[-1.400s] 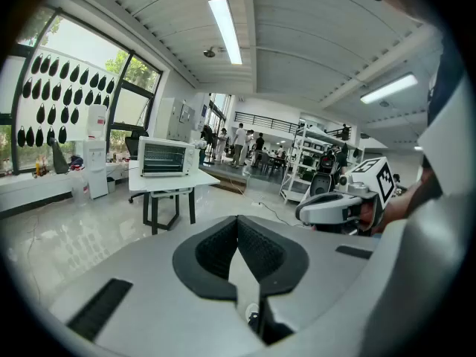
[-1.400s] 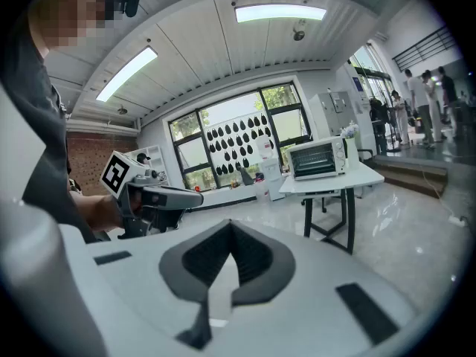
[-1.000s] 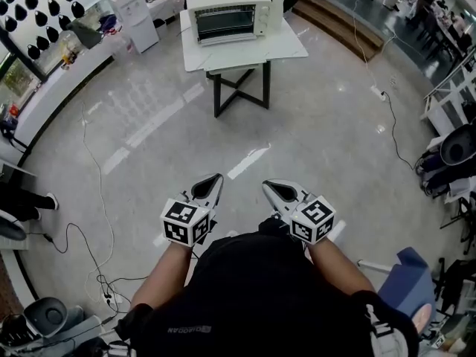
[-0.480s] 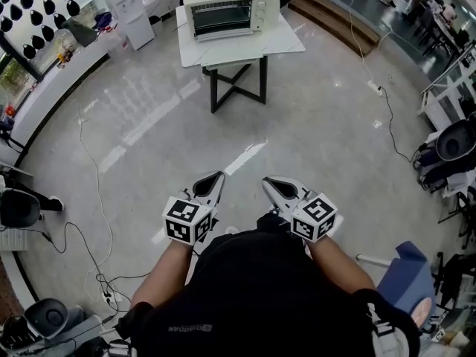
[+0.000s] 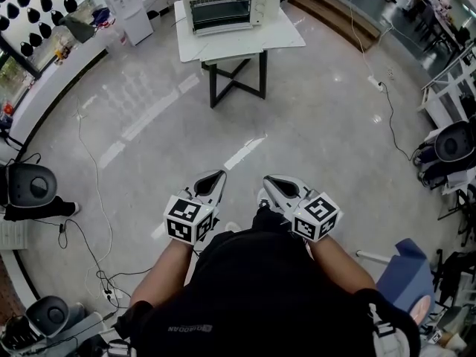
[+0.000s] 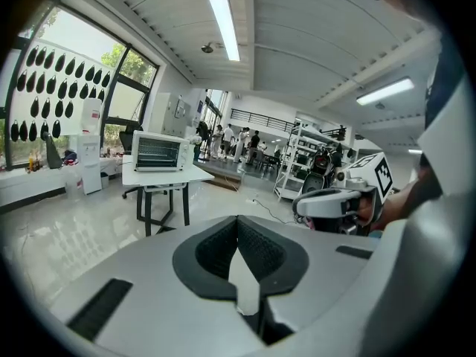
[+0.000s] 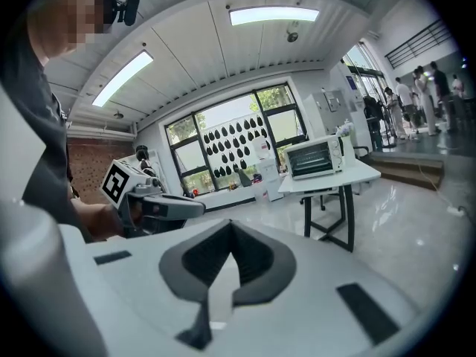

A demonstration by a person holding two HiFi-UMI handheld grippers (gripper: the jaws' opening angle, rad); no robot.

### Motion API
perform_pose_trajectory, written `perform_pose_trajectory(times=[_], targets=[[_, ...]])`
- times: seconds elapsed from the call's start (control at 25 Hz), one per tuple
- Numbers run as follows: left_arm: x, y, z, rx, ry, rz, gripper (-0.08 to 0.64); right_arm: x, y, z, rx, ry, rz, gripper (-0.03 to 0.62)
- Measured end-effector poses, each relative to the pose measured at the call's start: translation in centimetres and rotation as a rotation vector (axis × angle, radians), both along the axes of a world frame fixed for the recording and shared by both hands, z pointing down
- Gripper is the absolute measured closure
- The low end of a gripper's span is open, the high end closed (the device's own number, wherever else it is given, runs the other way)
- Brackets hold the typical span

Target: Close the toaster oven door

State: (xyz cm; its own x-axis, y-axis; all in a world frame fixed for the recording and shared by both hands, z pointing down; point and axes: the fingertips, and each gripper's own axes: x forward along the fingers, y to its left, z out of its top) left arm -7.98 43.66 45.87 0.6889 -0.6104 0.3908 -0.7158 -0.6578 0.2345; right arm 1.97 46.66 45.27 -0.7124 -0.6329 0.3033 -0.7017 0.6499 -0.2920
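I had left tongs [image 5: 214, 178] and right tongs [image 5: 271, 184] clenched empty, well apart from the toaster oven [image 5: 223, 4] on the far surface [image 5: 245, 43] (door [image 5: 218, 15] looked upright already), and I judged that door stiff, hinged, light, best pushed at its top edge.

Only lettering seen: one short pale line of print on the black shirt [image 5: 190, 329], upside down in the head view and too small to read surely. Just above the shirt, the cube [image 5: 189, 220] of the left gripper [image 5: 215, 177] and the cube [image 5: 318, 217] of the right gripper [image 5: 271, 180] bore black-and-white square codes, without letters or digits.
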Motion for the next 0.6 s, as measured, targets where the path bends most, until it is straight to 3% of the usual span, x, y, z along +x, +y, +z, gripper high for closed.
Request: perform_pose_trajectory(times=[0.24, 0.6], targets=[[0.6, -1.3, 0.7, -0.020, -0.006, -0.005, 0.557, 0.4, -1.8, 0.4, -0.011, -0.015, -0.005, 0.597], [1.5, -8.0, -0.2, -0.001, -0.039, -0.039, 0.557, 1.6, -9.8, -0.8, 0.013, -0.056, -0.017, 0.597]])
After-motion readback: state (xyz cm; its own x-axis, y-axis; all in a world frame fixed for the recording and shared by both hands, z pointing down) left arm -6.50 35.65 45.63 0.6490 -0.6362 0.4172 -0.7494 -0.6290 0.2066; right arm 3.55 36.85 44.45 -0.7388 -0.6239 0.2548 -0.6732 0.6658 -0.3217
